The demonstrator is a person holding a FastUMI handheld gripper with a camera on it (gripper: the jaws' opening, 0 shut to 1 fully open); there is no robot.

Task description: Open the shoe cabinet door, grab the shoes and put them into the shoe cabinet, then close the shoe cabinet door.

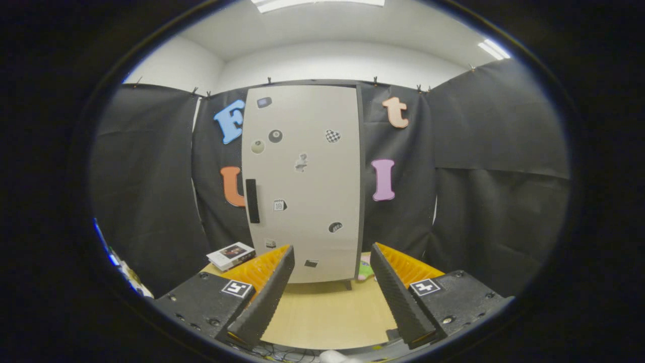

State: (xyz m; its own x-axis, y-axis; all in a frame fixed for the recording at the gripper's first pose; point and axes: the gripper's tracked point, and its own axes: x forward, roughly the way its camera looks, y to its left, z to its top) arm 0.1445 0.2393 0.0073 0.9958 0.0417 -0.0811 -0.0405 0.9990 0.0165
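Gripper (330, 302) spread wide, holding nothing; shoe cabinet (305, 186) at 12 o'clock beyond the fingers, door shut.

Cabinet stands upright on the wooden table (327, 312), well apart from the fingertips. Dark handle (252, 200) on the door's left edge; small stickers (275, 136) scattered over the door, too small to make out. At 1 o'clock, a pink-and-green item (365, 267) peeks out by the cabinet's right foot, mostly hidden, cannot identify. At 10 o'clock, a white box (232, 255) partly behind the left finger. Ceiling lights (494, 49) above.
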